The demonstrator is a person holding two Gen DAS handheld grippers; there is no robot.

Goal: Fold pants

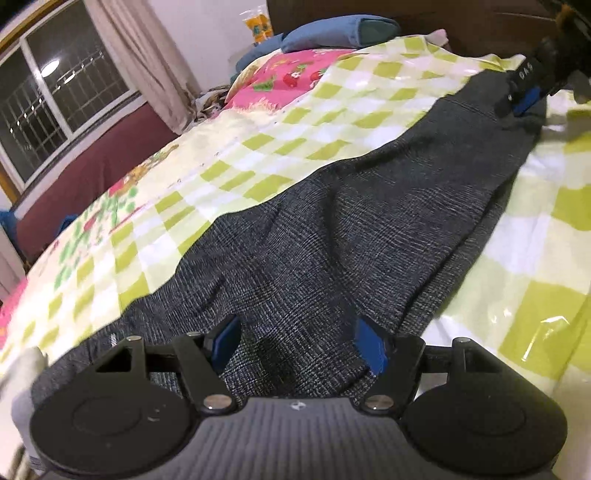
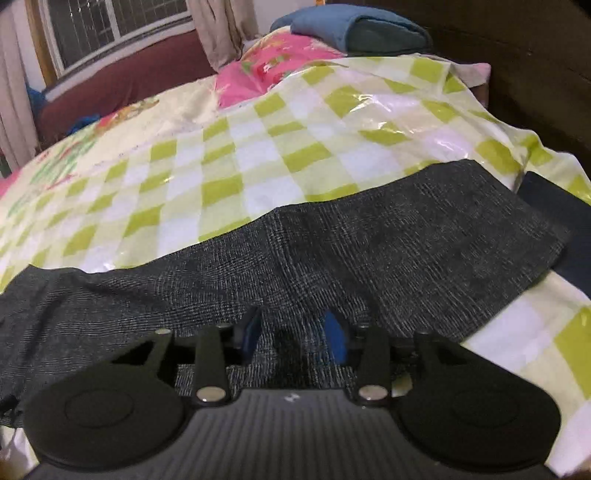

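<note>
Dark grey checked pants (image 1: 369, 229) lie stretched out on a green-and-white checked bed cover (image 1: 295, 122). My left gripper (image 1: 299, 343) sits low over one end of the pants, its blue fingers apart with cloth between them. My right gripper (image 2: 293, 334) is over the other end of the pants (image 2: 332, 251), fingers apart with cloth between them. The right gripper also shows in the left wrist view (image 1: 524, 99), at the far end of the pants. Whether either gripper pinches the cloth cannot be told.
A pink floral quilt (image 1: 291, 74) and blue folded bedding (image 1: 332, 31) lie at the far side. A window (image 1: 55, 96) with a curtain (image 1: 147, 62) and a maroon wall stand to the left. A dark headboard (image 2: 517, 55) is at the right.
</note>
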